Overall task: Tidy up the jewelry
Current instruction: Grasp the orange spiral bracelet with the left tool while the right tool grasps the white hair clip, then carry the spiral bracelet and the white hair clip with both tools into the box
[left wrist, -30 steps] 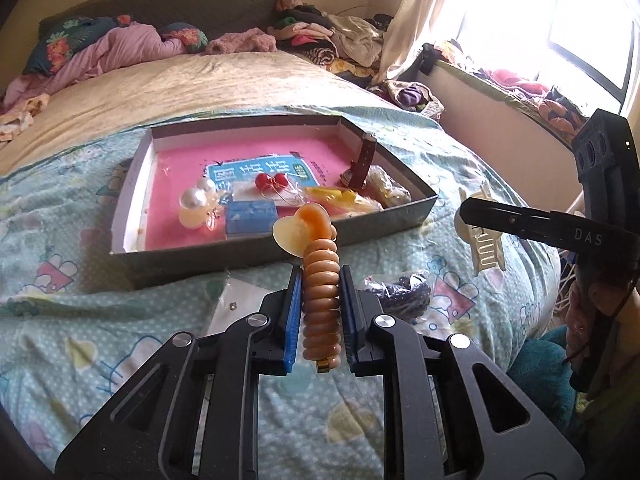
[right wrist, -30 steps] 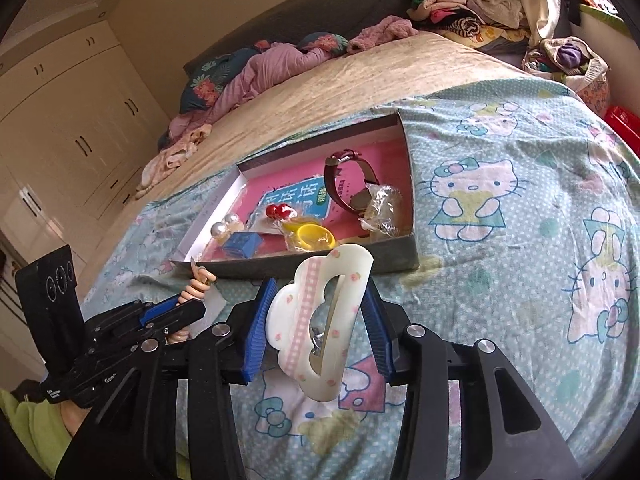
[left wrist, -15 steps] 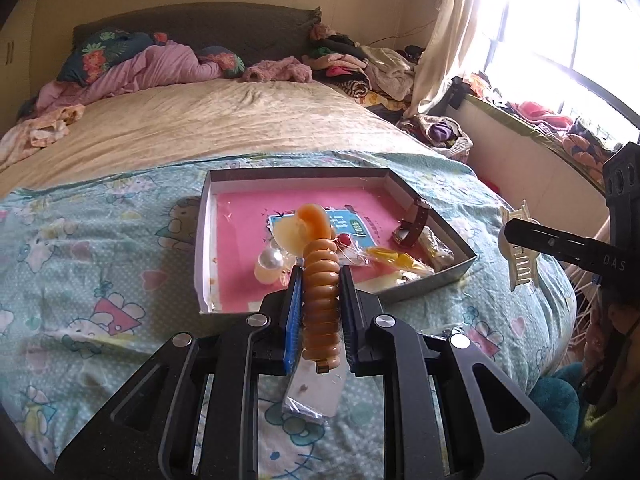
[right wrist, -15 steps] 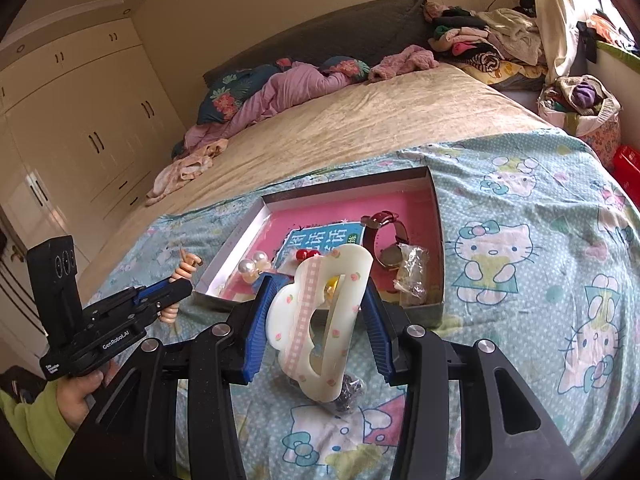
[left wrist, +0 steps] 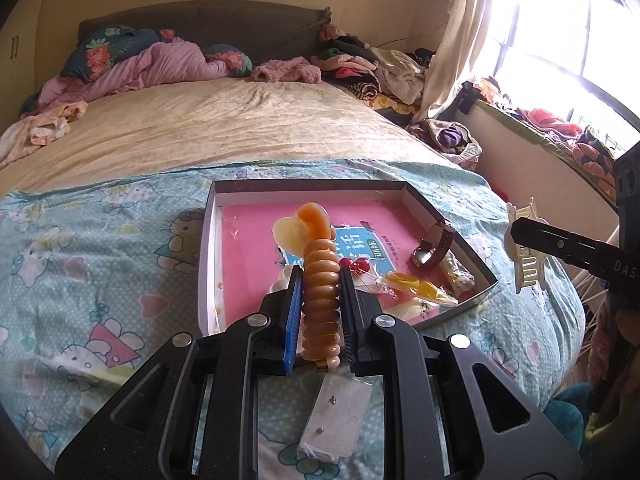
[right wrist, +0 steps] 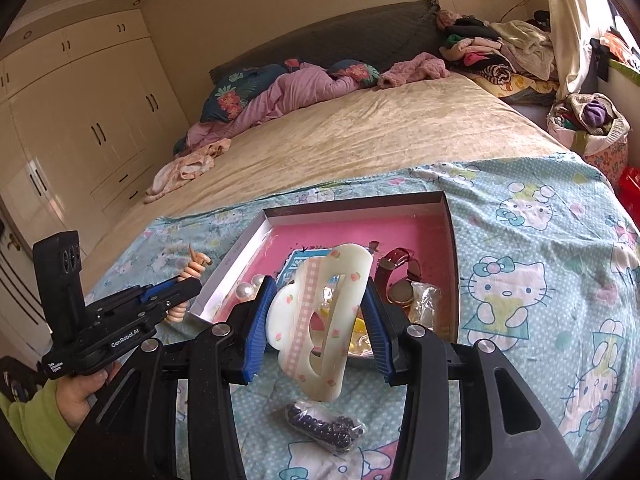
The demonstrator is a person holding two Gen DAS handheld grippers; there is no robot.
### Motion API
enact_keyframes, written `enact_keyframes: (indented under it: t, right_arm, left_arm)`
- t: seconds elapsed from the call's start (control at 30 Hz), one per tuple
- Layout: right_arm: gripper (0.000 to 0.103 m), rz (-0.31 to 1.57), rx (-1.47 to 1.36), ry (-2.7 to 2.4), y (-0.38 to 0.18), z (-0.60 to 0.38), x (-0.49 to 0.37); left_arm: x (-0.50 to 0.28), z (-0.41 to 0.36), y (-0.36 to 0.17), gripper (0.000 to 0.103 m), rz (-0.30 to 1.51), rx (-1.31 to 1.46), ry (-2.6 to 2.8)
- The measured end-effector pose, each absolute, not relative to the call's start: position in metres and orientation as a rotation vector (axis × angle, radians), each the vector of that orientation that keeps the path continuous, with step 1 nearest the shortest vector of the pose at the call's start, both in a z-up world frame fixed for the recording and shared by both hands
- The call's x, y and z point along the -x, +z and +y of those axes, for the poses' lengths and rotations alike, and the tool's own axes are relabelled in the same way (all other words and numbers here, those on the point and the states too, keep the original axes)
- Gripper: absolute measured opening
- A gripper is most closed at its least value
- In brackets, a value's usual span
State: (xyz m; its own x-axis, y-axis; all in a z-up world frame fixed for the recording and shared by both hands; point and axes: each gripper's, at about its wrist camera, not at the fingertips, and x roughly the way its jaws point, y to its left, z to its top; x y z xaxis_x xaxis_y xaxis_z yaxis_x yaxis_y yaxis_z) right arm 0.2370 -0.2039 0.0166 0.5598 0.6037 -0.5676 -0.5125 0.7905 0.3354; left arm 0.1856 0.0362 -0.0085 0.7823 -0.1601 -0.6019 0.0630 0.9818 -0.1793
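My left gripper (left wrist: 320, 276) is shut on an orange ribbed hair clip (left wrist: 320, 292) with a heart-shaped end, held above the bed in front of the pink-lined tray (left wrist: 208, 240). My right gripper (right wrist: 318, 308) is shut on a cream cloud-shaped claw clip (right wrist: 320, 320), held above the tray's near edge (right wrist: 454, 280). The tray holds a watch (left wrist: 434, 246), red cherry earrings (left wrist: 354, 264), pearl pieces (right wrist: 248, 288), a blue card and bagged yellow items (left wrist: 416, 288). The right gripper's claw clip also shows in the left wrist view (left wrist: 526, 254), and the left gripper in the right wrist view (right wrist: 176, 292).
A bagged dark bead bracelet (right wrist: 324, 426) and a clear earring packet (left wrist: 340, 416) lie on the Hello Kitty sheet (right wrist: 520, 280) in front of the tray. Piled clothes (left wrist: 360, 64) and pillows sit at the bed's head. A wardrobe (right wrist: 80, 140) stands left, a window (left wrist: 560, 40) right.
Both grippers have pulled back and risen from the tray, each still holding its clip. The tray now looks farther away, and the bead bag and earring packet show below.
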Motion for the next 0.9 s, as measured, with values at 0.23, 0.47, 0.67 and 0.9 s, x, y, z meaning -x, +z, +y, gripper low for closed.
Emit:
enact_keyframes:
  t: [0.23, 0.47, 0.67, 0.9]
  right_arm:
    - [0.042, 0.726, -0.152, 0.625, 0.007, -0.213, -0.248]
    - [0.042, 0.734, -0.161, 0.584, -0.004, -0.224, -0.257]
    - [0.042, 0.750, -0.172, 0.557, -0.013, -0.229, -0.267]
    - [0.042, 0.781, -0.167, 0.544, -0.024, -0.226, -0.280]
  left_arm:
    - [-0.206, 0.018, -0.019, 0.011, 0.689, 0.149, -0.163]
    - [-0.224, 0.000, -0.031, 0.011, 0.721, 0.149, -0.194]
    - [-0.236, -0.014, -0.039, 0.011, 0.742, 0.151, -0.212]
    - [-0.243, -0.024, -0.047, 0.011, 0.762, 0.152, -0.223]
